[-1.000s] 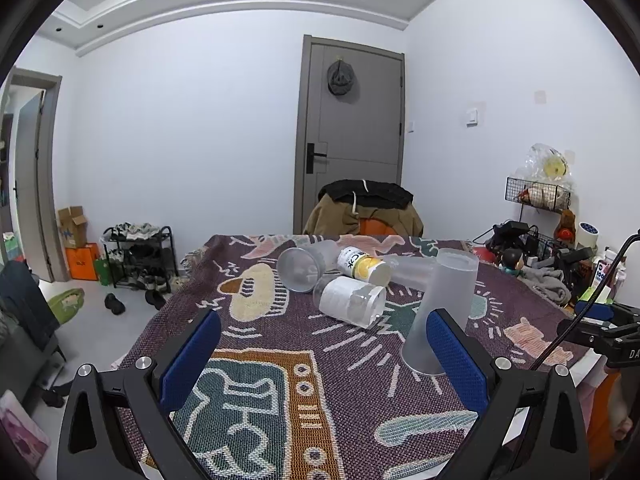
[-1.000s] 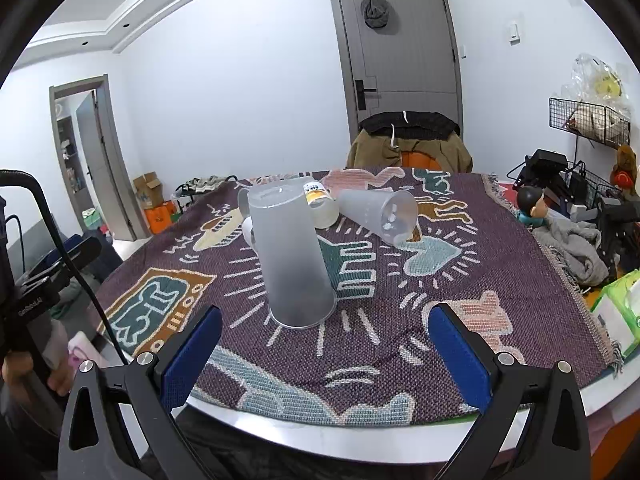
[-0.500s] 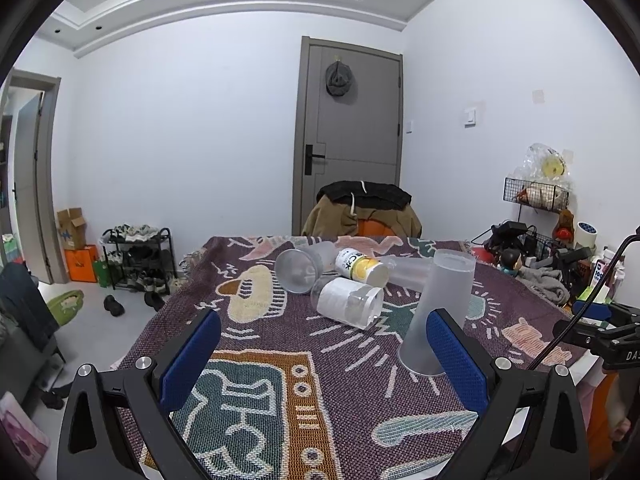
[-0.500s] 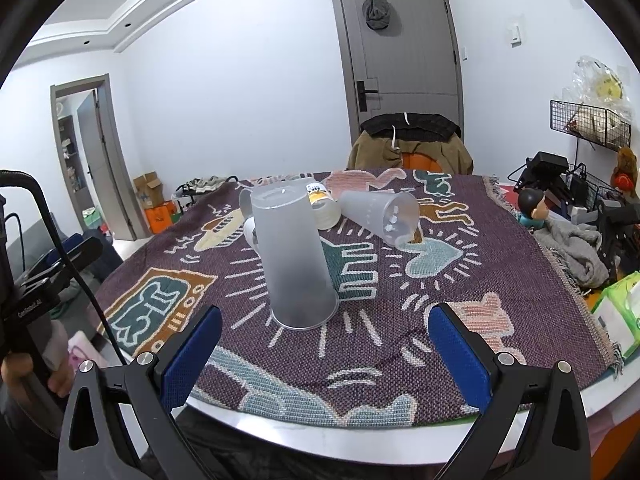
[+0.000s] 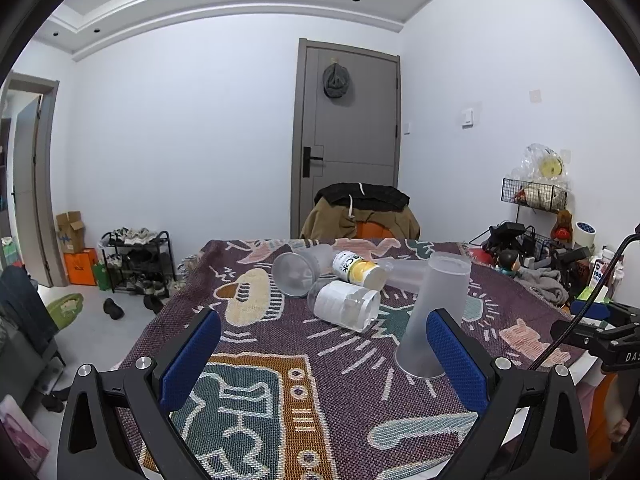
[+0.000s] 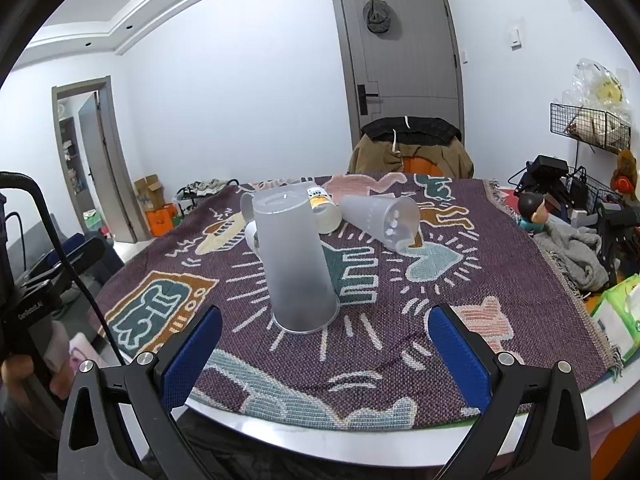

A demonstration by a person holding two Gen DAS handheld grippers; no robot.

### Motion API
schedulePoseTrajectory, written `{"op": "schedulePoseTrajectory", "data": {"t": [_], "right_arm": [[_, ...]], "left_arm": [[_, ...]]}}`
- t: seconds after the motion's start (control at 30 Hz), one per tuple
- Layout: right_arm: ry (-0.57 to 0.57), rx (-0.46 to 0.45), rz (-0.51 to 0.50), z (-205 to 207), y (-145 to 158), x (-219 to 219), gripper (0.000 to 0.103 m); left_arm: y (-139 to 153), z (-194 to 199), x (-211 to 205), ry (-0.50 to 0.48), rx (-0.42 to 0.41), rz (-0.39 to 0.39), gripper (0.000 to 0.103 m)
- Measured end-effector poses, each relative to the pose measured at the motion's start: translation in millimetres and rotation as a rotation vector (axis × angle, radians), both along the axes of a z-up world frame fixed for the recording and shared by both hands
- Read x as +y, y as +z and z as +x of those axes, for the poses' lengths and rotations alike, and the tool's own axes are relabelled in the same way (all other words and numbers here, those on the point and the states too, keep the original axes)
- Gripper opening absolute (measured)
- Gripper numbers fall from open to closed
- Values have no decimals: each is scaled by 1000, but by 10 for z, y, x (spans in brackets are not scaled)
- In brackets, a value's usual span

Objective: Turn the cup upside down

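Observation:
A tall frosted plastic cup (image 6: 294,268) stands upside down, mouth on the patterned cloth (image 6: 400,320); it also shows in the left wrist view (image 5: 436,312) partly behind my right finger pad. My right gripper (image 6: 324,352) is open and empty, a little short of the cup, near the table's front edge. My left gripper (image 5: 324,354) is open and empty, to the left of the cup. Behind it lie a second frosted cup (image 6: 380,220), a clear cup (image 5: 294,274), a white-labelled container (image 5: 346,306) and a yellow-labelled bottle (image 5: 358,270), all on their sides.
A chair with a jacket (image 6: 412,148) stands behind the table under a grey door (image 6: 400,52). Clutter, a grey cloth (image 6: 576,252) and green tissue packs (image 6: 618,316) sit at the right edge. The other gripper's handle and cable (image 6: 36,296) are at the left.
Both views have shifted slightly; the upside-down cup stays put and both grippers stay open and empty.

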State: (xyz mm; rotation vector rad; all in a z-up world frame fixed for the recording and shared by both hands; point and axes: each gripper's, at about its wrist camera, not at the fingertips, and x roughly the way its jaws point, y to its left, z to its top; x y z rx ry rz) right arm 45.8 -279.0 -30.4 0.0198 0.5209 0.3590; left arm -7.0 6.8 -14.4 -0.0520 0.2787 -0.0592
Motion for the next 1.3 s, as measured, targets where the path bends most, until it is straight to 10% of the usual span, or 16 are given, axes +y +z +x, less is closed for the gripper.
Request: {"op": "schedulePoseTrajectory", "data": {"t": [1.3], "right_arm": [[-4,-19,-1,-29,38,-3,103]], "left_arm": [[-1,-10,-3,-1,-6,-1,103]]}}
